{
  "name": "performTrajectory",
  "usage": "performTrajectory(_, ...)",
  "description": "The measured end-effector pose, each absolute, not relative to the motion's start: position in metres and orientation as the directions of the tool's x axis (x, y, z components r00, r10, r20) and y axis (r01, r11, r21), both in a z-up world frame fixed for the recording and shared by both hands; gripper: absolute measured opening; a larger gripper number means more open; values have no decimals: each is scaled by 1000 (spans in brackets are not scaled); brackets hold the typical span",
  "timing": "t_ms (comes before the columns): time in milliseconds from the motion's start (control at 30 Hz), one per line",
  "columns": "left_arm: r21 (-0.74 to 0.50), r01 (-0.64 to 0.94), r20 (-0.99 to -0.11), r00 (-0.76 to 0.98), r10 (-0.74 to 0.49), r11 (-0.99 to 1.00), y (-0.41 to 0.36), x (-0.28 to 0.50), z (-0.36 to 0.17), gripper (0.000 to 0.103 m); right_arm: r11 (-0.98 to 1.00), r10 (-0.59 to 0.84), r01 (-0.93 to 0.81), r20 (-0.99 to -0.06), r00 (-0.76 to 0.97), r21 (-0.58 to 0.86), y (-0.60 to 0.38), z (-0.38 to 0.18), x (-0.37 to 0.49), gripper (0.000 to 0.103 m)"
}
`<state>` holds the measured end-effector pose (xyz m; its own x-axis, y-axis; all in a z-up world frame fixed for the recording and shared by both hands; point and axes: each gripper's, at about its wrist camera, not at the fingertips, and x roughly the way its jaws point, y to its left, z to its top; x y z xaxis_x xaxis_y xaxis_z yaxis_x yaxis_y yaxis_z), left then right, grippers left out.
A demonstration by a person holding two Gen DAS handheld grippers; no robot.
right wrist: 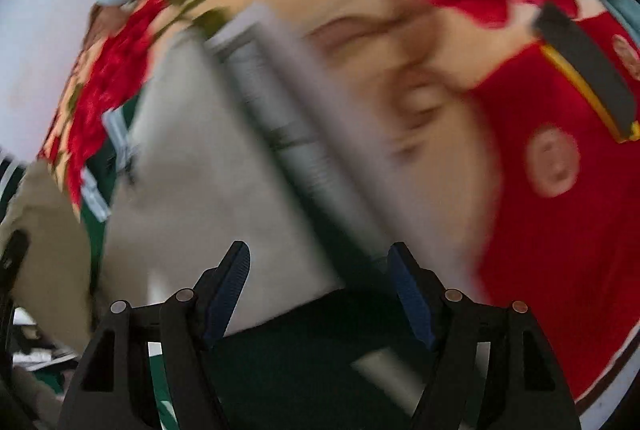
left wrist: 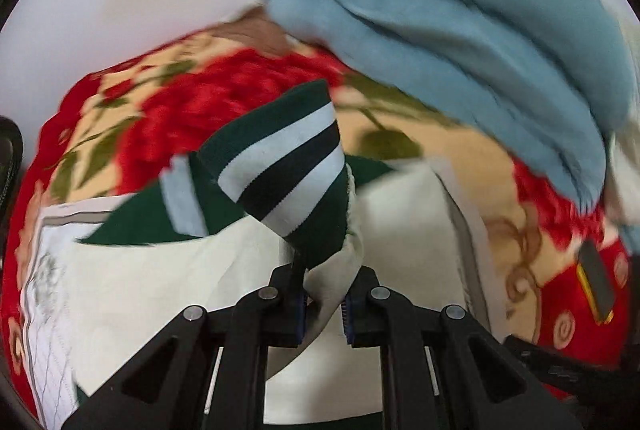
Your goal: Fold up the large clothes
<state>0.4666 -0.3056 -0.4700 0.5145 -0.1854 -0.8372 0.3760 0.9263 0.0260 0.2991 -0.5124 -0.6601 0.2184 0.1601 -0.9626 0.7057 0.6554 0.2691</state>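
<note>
Pinching ribbed striped cuff (left wrist: 280, 165) — left gripper (left wrist: 324, 304); fleecy cream lining

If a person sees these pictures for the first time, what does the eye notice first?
First, the red flowered blanket that covers the whole surface, with a heap of blue fabric at its far side. Then the green-and-white striped cuff standing up from the left gripper, which is shut on it.
</note>
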Motion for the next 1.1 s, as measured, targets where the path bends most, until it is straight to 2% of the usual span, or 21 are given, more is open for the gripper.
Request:
performTrajectory(133,106,406,-873,474,-110,908,-341,455,-500,15,647,158,719,-967,199,254,-554,-664,275,73)
performTrajectory(167,100,401,-879,465,-108,910,-341,454,-503,19,644,164,720,-966,201,259,-561,-664,272,73)
performTrajectory(233,60,400,-884,447,-138,914,-338,453,-504,48,638,177,721,-963,203,270,-571,-663,265,73)
performTrajectory(267,34,403,-887,434,-158,915,-336,454,-501,89,636,187,719,-960,209,280,-574,-662,263,73)
performTrajectory(300,19,405,-888,427,-171,914,-338,454,-502,103,634,197,717,-957,212,289,-577,-661,260,73)
performTrajectory(500,-30,336,-903,396,-170,941,-288,451,-479,103,648,287,676,-935,209,350,-548,-651,256,73)
performTrajectory(600,-2,234,-923,373,-92,972,-217,433,-463,103,666,366,628,-910,196,403,-510,-645,252,73)
performTrajectory(700,83,140,-938,344,30,987,-149,398,-464,102,677,489,575,-865,115,460,-447,-649,245,73)
performTrajectory(767,192,77,-943,291,162,978,-104,363,-483,102,675,555,550,-830,61,492,-406,-652,228,73)
performTrajectory(900,257,11,-957,144,253,966,-53,306,-537,102,718,601,489,-795,-78,495,-307,-677,213,73)
performTrajectory(967,268,19,-958,114,264,963,-45,284,-562,102,762,572,445,-811,-121,471,-270,-690,213,73)
performTrajectory(1033,290,43,-955,80,286,956,-43,268,-582,102,844,478,370,-857,-191,388,-233,-708,211,72)
performTrajectory(1067,270,52,-962,59,267,961,-42,261,-591,103,868,439,349,-875,-206,353,-223,-714,209,54)
performTrajectory(1100,249,54,-968,45,247,967,-42,253,-598,103,908,351,319,-911,-219,273,-213,-718,206,19)
